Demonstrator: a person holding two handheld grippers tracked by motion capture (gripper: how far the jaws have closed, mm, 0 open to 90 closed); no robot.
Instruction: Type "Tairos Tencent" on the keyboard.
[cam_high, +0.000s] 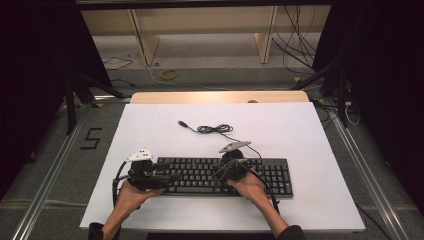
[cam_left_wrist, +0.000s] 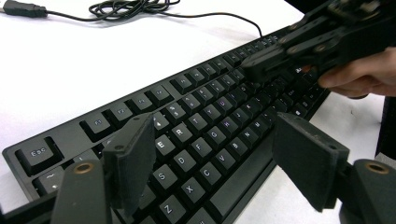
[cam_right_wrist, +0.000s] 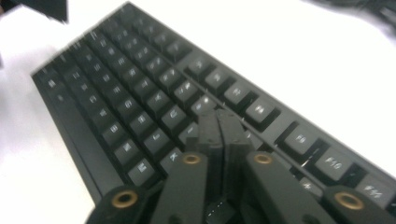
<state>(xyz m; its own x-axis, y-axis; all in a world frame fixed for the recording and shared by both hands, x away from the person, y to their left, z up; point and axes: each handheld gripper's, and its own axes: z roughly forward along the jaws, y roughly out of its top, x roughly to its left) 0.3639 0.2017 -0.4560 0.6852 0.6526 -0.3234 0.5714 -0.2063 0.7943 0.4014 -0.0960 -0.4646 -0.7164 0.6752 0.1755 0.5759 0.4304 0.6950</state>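
We see the flat black plastic keyboard (cam_high: 225, 176) lying in the lower middle of the high view, its long axis running left to right across the white surface (cam_high: 150, 125), its black cable (cam_high: 215, 129) coiled above it. Our left gripper (cam_high: 167, 177) hovers over the keyboard's left end with jaws wide apart and empty; our right gripper (cam_high: 220, 172) has its jaws closed together, tips on the keys, holding nothing. Bare surface lies open above and right of the keyboard, less toward the bottom edge.
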